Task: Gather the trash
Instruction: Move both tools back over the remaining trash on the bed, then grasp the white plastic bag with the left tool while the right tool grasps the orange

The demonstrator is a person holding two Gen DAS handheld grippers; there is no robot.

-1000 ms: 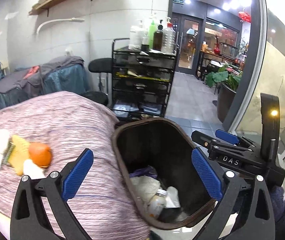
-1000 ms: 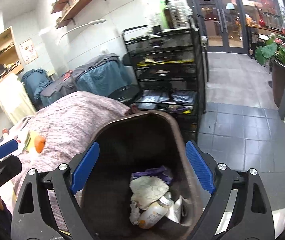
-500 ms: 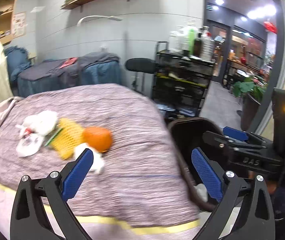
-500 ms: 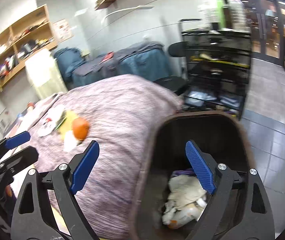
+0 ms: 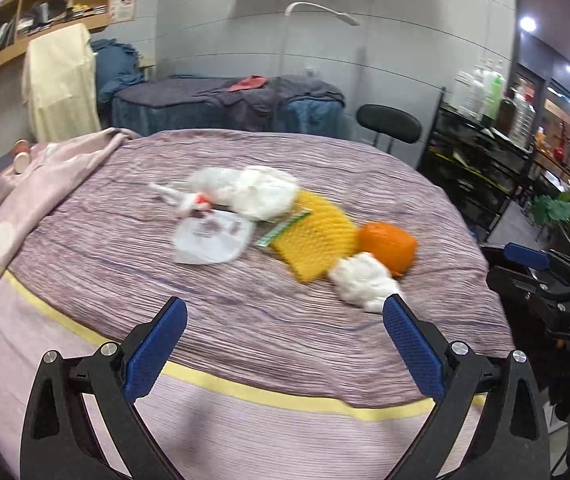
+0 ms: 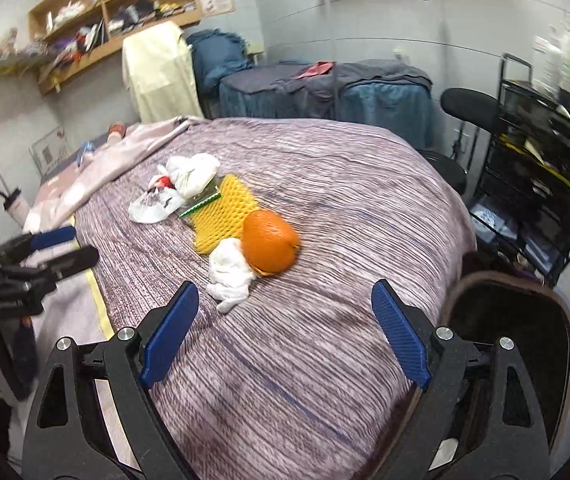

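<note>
Trash lies in a cluster on the purple striped bed [image 5: 285,320]: an orange peel [image 5: 387,246] [image 6: 269,240], a crumpled white tissue [image 5: 363,282] [image 6: 231,274], a yellow foam net [image 5: 317,236] [image 6: 223,212], a white plastic bag [image 5: 259,192] [image 6: 193,172] and a flat white wrapper [image 5: 211,236] [image 6: 153,202]. My left gripper [image 5: 285,346] is open and empty, short of the trash. My right gripper [image 6: 285,332] is open and empty, just short of the tissue. The brown trash bin [image 6: 513,320] stands at the bed's right edge.
A black wire rack [image 6: 545,184] with bottles and a black stool [image 5: 389,124] stand right of the bed. A pink blanket [image 5: 45,184] lies at the left. Another covered bed [image 5: 225,104] sits behind. Shelves line the left wall.
Both grippers have swung left, away from the trash bin, and now face the trash on the bed. Both stay open and empty.
</note>
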